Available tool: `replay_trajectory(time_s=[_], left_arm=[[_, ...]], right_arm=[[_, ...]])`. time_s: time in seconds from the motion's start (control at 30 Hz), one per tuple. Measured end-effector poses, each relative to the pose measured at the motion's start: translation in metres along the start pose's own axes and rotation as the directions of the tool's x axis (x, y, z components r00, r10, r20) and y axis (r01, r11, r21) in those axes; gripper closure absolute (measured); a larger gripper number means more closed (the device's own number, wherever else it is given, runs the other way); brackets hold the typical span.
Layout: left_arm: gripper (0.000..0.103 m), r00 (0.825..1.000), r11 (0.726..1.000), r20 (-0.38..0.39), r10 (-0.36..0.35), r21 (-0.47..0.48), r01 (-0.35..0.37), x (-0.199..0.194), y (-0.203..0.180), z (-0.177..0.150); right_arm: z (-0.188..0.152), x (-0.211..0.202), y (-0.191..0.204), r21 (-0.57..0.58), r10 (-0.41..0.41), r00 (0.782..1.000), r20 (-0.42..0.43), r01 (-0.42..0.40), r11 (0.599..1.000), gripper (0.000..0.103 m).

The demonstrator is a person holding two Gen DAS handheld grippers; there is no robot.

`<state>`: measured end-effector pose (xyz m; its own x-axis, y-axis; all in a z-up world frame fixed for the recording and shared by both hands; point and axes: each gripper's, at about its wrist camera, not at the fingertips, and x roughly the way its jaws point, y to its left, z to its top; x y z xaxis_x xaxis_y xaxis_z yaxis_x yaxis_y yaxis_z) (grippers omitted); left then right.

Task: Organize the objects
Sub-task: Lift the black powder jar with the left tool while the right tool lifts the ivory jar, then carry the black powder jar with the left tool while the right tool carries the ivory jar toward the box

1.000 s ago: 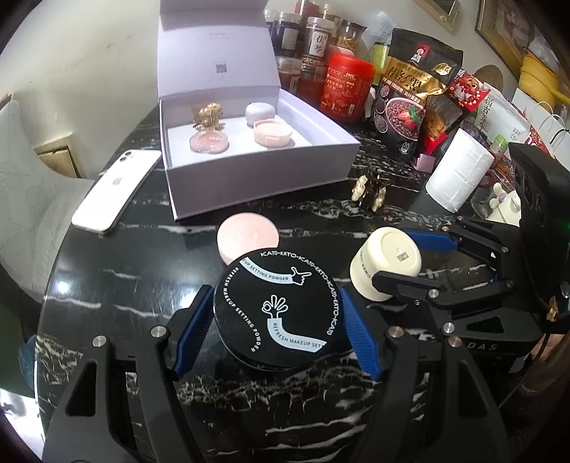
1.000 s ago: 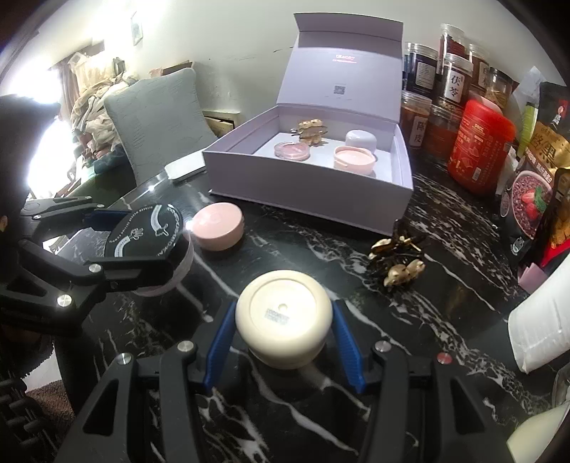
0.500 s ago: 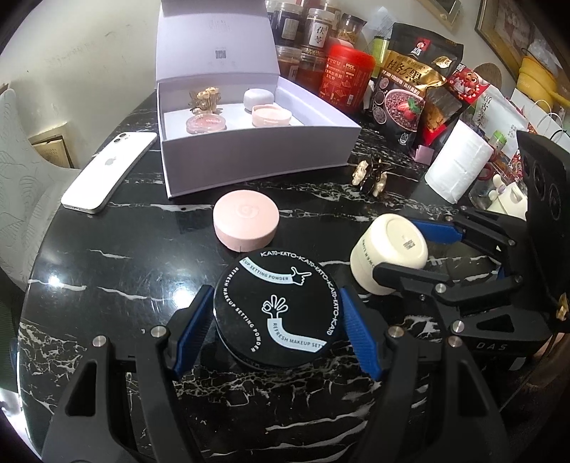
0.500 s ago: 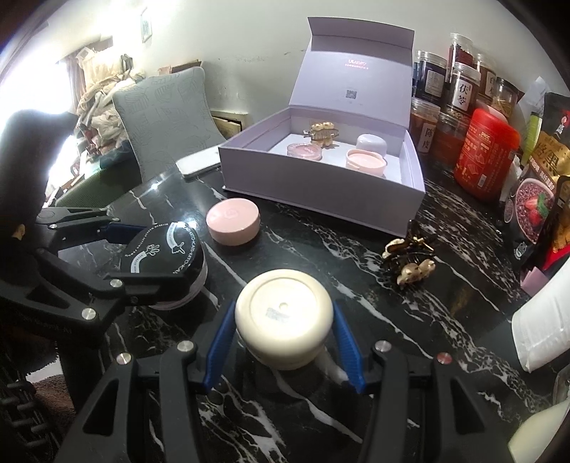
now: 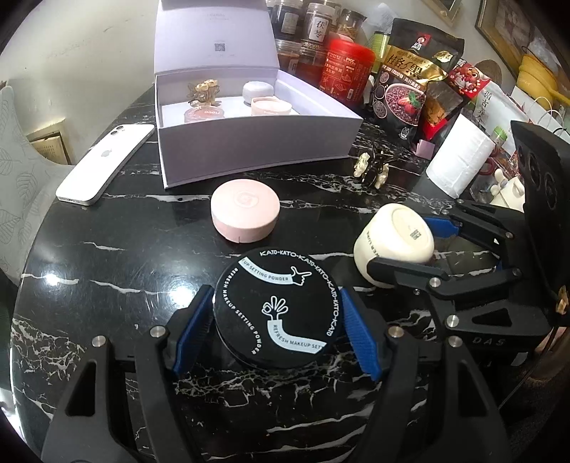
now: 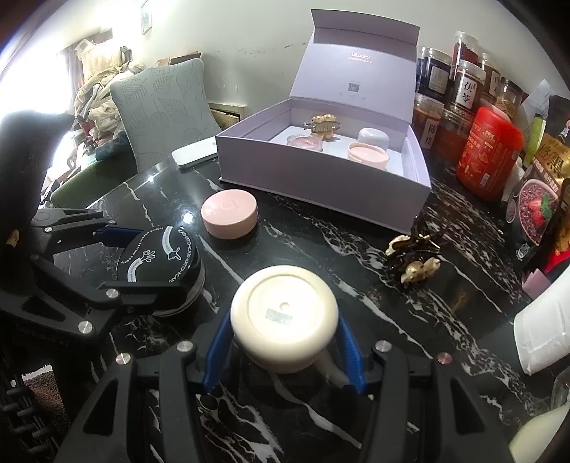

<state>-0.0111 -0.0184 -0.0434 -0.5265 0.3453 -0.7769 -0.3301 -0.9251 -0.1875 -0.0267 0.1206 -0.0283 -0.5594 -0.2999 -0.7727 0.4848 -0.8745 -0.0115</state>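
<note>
Two round cosmetic containers are gripped above the black white-veined marble tabletop (image 5: pixel 107 270): the left hand-held gripper (image 5: pixel 276 329) has its blue pads pressed on the sides of a black setting-powder jar with white lettering on its lid (image 5: pixel 276 306), and the right hand-held gripper (image 6: pixel 285 350) clamps a cream-coloured round jar (image 6: pixel 283 317) whose flat base with a small label faces the camera. In the left wrist view the cream jar sits to the right of the black jar, the two apart. Just beyond them a pale pink round compact (image 5: pixel 245 209) lies flat on the tabletop, untouched. Farther back stands an open lilac gift box with its lid raised (image 5: pixel 249 142); inside it rest a gold flower-shaped hair clip (image 5: pixel 203 90), a small pink-lidded pot (image 5: pixel 204 114), a pale lavender-white jar (image 5: pixel 258 90) and a peach-pink jar (image 5: pixel 270 107). Left of the box lies a white smartphone, face down (image 5: pixel 107 164). Right of the box, near its corner, a dark hair claw with cream-gold ornaments (image 5: pixel 372 167) lies on the marble. Along the far right edge crowd a red canister (image 5: pixel 347 73), glass jars of dried goods (image 5: pixel 317 28), snack bags (image 5: pixel 409 89) and a white paper roll (image 5: pixel 459 156).
</note>
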Motion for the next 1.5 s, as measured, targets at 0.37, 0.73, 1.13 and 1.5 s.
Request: replay_trajectory(time_s=[0.37, 0.73, 1.13, 1.5], left_arm=[[0.033, 0.999, 0.998, -0.017, 0.045, 0.038, -0.044, 0.007, -0.007, -0.001], [0.034, 0.993, 0.99, -0.025, 0.119, 0.075, -0.117, 0.007, -0.013, 0.003], [0.035, 0.991, 0.987, -0.004, 0.13, 0.098, -0.129, -0.008, -0.017, 0.014], [0.034, 0.991, 0.984, 0.026, 0.128, 0.119, -0.131, -0.022, -0.025, 0.033]], right_arm=[[0.0, 0.007, -0.002, 0.017, 0.018, 1.0, -0.018, -0.017, 1.0, 0.047], [-0.001, 0.007, -0.002, 0.008, 0.025, 0.999, -0.026, -0.025, 1.0, 0.047], [0.002, -0.002, -0.005, 0.017, 0.036, 0.999, -0.026, -0.035, 0.999, 0.048], [0.018, -0.023, -0.007, 0.002, 0.006, 1.0, -0.002, -0.006, 1.0, 0.048]])
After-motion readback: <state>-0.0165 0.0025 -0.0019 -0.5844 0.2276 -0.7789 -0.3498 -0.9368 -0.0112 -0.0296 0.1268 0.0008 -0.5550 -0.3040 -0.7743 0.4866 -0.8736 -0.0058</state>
